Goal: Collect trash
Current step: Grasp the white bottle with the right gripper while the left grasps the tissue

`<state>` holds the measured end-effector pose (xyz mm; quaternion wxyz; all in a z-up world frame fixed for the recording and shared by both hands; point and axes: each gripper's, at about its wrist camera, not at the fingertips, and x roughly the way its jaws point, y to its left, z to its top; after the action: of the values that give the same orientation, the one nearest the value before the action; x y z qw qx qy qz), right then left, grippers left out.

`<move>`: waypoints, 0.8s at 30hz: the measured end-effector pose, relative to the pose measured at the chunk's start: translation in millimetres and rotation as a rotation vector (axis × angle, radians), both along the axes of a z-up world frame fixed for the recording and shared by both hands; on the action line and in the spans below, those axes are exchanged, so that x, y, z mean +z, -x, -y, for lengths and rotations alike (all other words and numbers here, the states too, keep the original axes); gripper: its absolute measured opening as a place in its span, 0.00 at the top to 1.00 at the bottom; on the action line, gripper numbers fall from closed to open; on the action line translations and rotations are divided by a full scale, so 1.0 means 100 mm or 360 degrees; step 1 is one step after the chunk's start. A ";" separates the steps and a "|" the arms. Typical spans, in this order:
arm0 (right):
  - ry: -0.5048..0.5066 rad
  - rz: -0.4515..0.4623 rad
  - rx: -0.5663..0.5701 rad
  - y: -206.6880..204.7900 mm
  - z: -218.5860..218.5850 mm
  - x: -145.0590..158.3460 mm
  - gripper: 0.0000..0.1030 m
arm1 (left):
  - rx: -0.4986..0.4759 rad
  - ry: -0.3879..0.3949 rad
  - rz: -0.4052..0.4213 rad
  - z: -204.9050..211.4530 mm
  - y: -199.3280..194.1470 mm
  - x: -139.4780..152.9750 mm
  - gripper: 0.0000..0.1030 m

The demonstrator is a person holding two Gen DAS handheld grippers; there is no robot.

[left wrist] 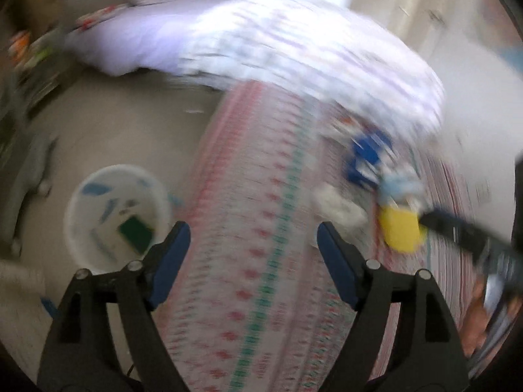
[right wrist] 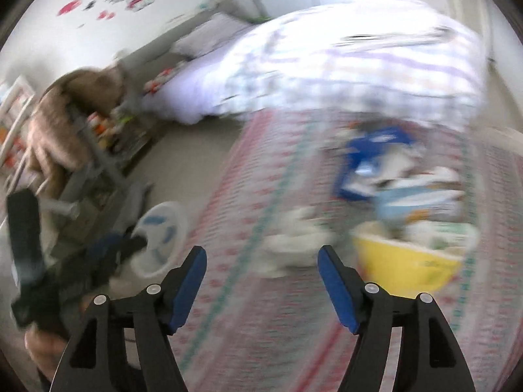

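Both grippers hang over the patterned rug [left wrist: 261, 228] with fingers spread and nothing between them: the left gripper [left wrist: 253, 254] sits beside the white bin [left wrist: 78, 228], likely the drop point, and the right gripper [right wrist: 261, 277] faces the trash pile [right wrist: 402, 196]. Motion blur smears everything; only a yellow bowl [right wrist: 405, 268], a blue packet [right wrist: 376, 153] and white scraps [right wrist: 294, 245] can be made out.

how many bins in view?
1. A white bin stands on the bare floor just left of the patterned rug, already holding some scraps. It also shows at lower left in the right wrist view. Blur is heavy, so another could be hidden.
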<state>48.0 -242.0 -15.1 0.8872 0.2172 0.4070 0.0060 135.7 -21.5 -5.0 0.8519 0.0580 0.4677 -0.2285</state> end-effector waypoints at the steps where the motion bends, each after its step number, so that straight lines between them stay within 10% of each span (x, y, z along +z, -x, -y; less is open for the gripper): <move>1: -0.0017 0.0001 -0.0060 0.04 0.17 -0.03 0.30 | -0.0056 -0.0029 -0.0005 0.16 0.03 -0.04 0.22; 19: -0.0380 -0.0287 -0.0692 0.30 2.05 -0.66 0.30 | -0.0188 -0.0339 -0.0229 1.42 -0.13 -0.79 0.23; 24: -0.0553 -0.0405 -0.0685 0.30 2.11 -0.93 0.30 | -0.0197 -0.0339 -0.0242 1.47 -0.12 -0.88 0.47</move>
<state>18.4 -452.9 -108.5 0.7596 0.4459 0.4525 -0.1398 147.3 -168.4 -93.4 0.7873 0.1594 0.5481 -0.2333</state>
